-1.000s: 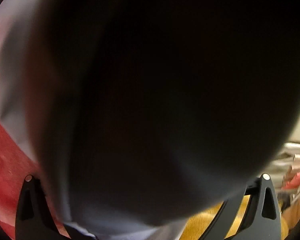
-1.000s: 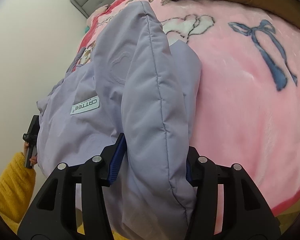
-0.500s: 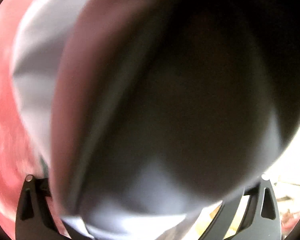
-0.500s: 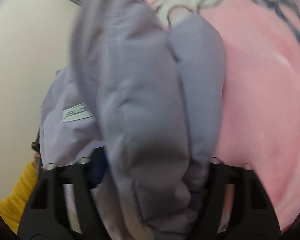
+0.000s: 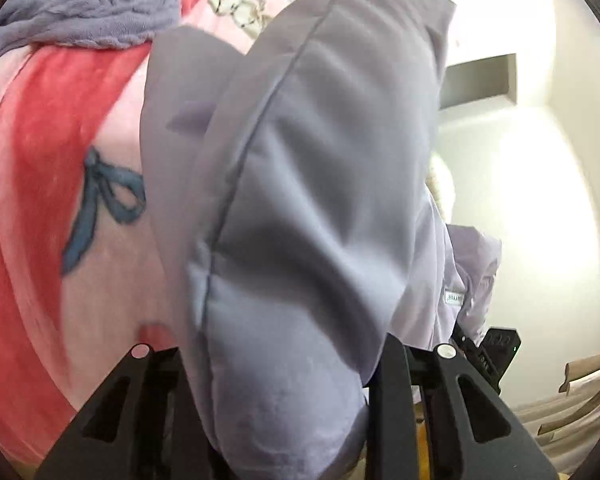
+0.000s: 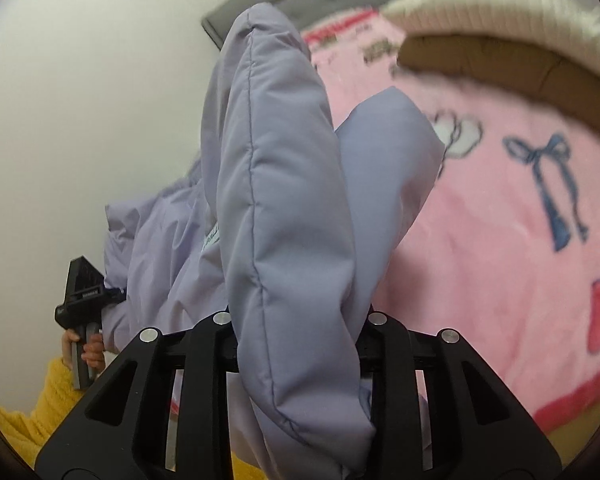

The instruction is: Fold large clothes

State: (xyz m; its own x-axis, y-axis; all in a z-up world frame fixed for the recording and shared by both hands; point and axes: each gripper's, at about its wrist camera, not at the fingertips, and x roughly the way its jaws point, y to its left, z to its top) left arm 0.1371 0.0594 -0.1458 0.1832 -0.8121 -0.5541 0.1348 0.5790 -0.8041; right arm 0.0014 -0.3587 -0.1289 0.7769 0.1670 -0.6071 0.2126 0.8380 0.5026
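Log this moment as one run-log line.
step: fold in progress | left tool: shut on lilac padded jacket | right tool: shut on jacket | jacket: held up over pink blanket

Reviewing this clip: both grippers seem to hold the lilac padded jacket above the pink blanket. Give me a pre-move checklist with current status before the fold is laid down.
1. Left gripper clamped on the lilac jacket: ok, padding fills the jaws.
2. Right gripper clamped on the jacket: ok.
3. Jacket lifted off the pink blanket: cannot tell, lower part hidden.
4. Landing area bare: not ok, a knitted purple garment and a brown and cream pile lie on the blanket.
5. Sleeves tucked: cannot tell.
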